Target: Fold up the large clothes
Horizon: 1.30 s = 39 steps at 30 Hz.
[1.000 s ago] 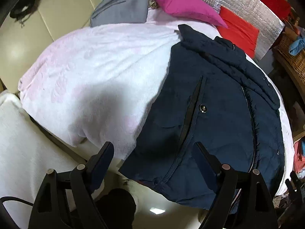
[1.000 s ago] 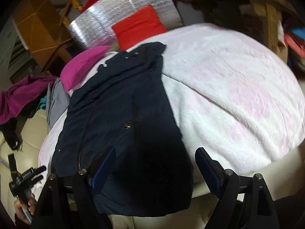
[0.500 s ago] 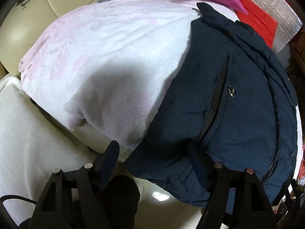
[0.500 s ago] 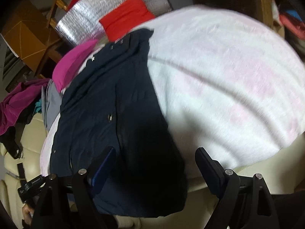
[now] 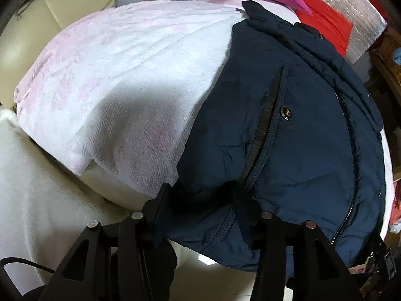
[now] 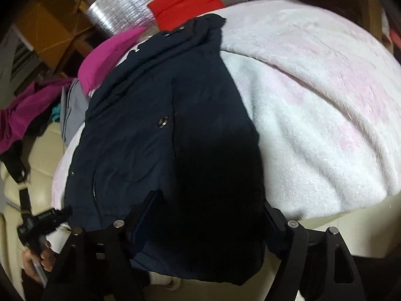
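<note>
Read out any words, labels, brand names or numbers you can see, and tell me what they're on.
None can be read.
Snap button on the navy jacket: embossed marks, too small to read.
Left gripper body, seen from the right wrist: pale marking, too blurred to read.

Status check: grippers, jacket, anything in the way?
Left gripper closing on jacket hem. Right gripper closing, hem between fingers. Jacket flat on blanket. Nothing in the way.

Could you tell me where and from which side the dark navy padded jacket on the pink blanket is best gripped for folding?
Probably the bottom hem of the dark navy padded jacket, coming from the near edge. It overhangs the pale pink fleece blanket, so fingers can slip above and below it. The left gripper and right gripper are each closing astride a hem corner; neither visibly pinches it yet.
</note>
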Available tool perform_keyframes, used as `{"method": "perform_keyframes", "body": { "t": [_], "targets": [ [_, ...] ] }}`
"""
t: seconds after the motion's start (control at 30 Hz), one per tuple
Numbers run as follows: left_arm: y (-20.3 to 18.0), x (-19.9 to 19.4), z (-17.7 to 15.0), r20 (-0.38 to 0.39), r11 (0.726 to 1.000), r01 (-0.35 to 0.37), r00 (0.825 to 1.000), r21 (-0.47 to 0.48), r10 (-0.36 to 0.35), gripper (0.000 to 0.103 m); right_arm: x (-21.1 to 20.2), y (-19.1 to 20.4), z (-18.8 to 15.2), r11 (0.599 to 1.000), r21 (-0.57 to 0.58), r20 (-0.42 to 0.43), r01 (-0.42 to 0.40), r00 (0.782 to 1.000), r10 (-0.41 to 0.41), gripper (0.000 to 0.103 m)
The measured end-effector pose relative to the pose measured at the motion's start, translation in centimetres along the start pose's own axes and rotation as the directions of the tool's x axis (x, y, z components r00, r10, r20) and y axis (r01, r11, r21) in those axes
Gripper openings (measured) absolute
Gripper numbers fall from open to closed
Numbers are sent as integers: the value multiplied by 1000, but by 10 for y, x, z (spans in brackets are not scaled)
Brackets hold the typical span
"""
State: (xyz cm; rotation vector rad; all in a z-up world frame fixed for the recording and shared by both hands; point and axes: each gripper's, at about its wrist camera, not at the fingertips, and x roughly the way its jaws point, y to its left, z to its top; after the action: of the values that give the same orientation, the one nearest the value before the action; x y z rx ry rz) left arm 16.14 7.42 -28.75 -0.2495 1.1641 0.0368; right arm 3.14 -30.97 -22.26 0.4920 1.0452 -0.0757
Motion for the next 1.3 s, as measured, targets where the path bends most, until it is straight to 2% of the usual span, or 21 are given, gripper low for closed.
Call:
{"method": "perform_keyframes", "body": {
  "t": [0.07,0.13,0.17,0.27,0.33,0.37,0.4,0.43,0.5,0.53,0.6,0.63,0.7,0.8,0.87,0.93,0.97,1.0,1.07,1.13,1.3],
  "targets": [
    [-7,-6,-2,26,1000,14,1000,24,-15,41,0,9,-4,997,-72,14,36,999,-36,63],
    [-15,-12,-5,50,998,15,999,67,-18,24,-8,16,-5,993,-114,42,33,999,-29,31],
    [-18,-15,-7,60,996,14,998,86,-19,21,-14,19,-5,992,-125,68,23,998,-14,28],
    [-22,-20,-11,68,993,29,997,113,-37,21,-22,23,-4,991,-134,86,16,996,-5,28],
    [-19,-18,-12,44,994,52,997,92,-56,35,-14,18,-4,993,-107,51,41,998,-36,33],
    [-18,-16,-11,28,994,75,997,82,-78,56,-8,15,-4,995,-89,26,46,999,-44,40],
    [-19,-14,-12,8,990,113,993,80,-114,64,-1,13,-4,997,-68,-5,41,999,-42,65],
    [-19,-13,-14,11,989,112,993,95,-114,64,3,14,-5,998,-57,-20,28,999,-29,79],
    [-26,-14,-17,23,985,93,995,146,-98,61,6,23,-6,994,-99,-10,45,999,-46,80],
    [-29,-16,-19,29,982,96,994,160,-102,54,9,30,-7,988,-142,-12,53,998,-55,76],
    [-31,-19,-20,44,981,92,994,172,-101,24,8,37,-8,979,-186,-7,82,996,-85,57],
    [-30,-21,-20,56,981,88,994,173,-99,20,7,38,-5,975,-204,0,92,996,-94,42],
    [-28,-24,-19,63,982,98,992,163,-110,15,-3,36,-2,976,-199,23,85,996,-82,30],
    [-25,-19,-17,55,983,92,993,157,-102,18,-10,24,1,988,-151,24,42,999,-39,29],
    [-26,-14,-17,30,985,102,994,142,-107,44,-3,18,1,989,-137,-5,51,999,-52,33],
    [-30,-10,-18,28,981,123,991,151,-129,50,4,12,0,994,-107,-37,29,999,-33,54],
    [-33,-10,-18,34,979,113,992,167,-121,49,4,14,0,994,-112,-27,17,999,-20,55],
    [-34,-11,-20,41,978,108,992,179,-117,33,4,16,-1,991,-131,-21,16,1000,-19,57],
    [-32,-15,-20,63,981,80,994,176,-92,15,-1,26,-6,982,-183,6,35,999,-34,41],
    [-25,-16,-18,62,982,131,988,136,-141,13,-9,29,-8,974,-218,34,52,998,-46,25],
    [-17,-43,-23,120,964,193,969,183,-216,10,-38,34,-6,972,-234,99,32,995,-9,18]
  ]
}}
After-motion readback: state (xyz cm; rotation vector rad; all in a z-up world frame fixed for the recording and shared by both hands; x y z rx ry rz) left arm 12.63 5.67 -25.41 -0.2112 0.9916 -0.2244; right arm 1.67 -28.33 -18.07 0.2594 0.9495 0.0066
